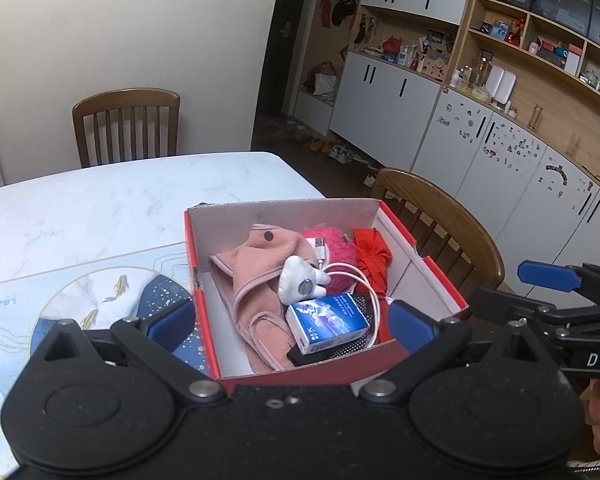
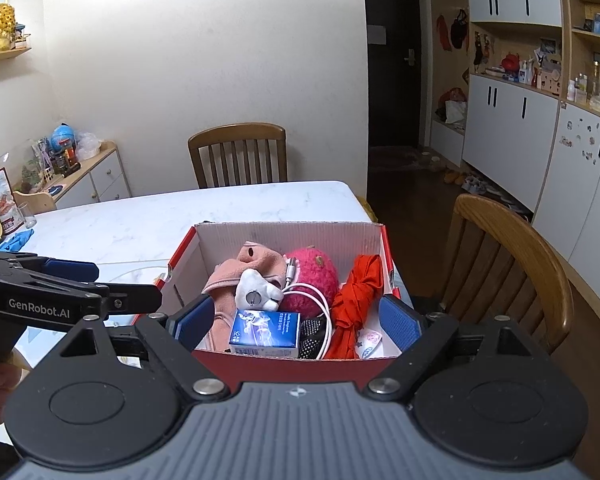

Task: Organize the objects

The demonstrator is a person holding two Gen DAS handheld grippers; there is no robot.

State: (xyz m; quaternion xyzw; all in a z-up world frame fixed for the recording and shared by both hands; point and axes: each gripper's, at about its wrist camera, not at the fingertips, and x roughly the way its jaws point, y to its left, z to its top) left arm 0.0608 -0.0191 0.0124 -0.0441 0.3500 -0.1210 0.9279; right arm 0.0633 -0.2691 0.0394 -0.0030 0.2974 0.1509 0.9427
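Note:
A red shoebox point(image 1: 432, 276) point(image 2: 284, 362) with a white inside stands at the table's near right corner. It holds a pink cloth point(image 1: 256, 276), a fuzzy pink ball point(image 2: 316, 276), a knotted red cloth point(image 2: 356, 300), a white cable point(image 1: 374, 304), a white toy piece point(image 1: 300, 280) and a small blue carton point(image 1: 328, 322) point(image 2: 266, 334) lying on a black item. My left gripper point(image 1: 292, 320) hovers open over the box's near left corner, one finger outside the left wall. My right gripper point(image 2: 296, 320) is open over the near wall, nothing between its pads.
The box rests on a white marble table point(image 1: 100, 200) beside a fish-patterned mat point(image 1: 80, 292). One wooden chair point(image 2: 512, 264) stands close on the right, another point(image 2: 238, 156) at the far side. A cup, packets and blue gloves point(image 2: 14, 240) lie at far left. Cabinets line the right wall.

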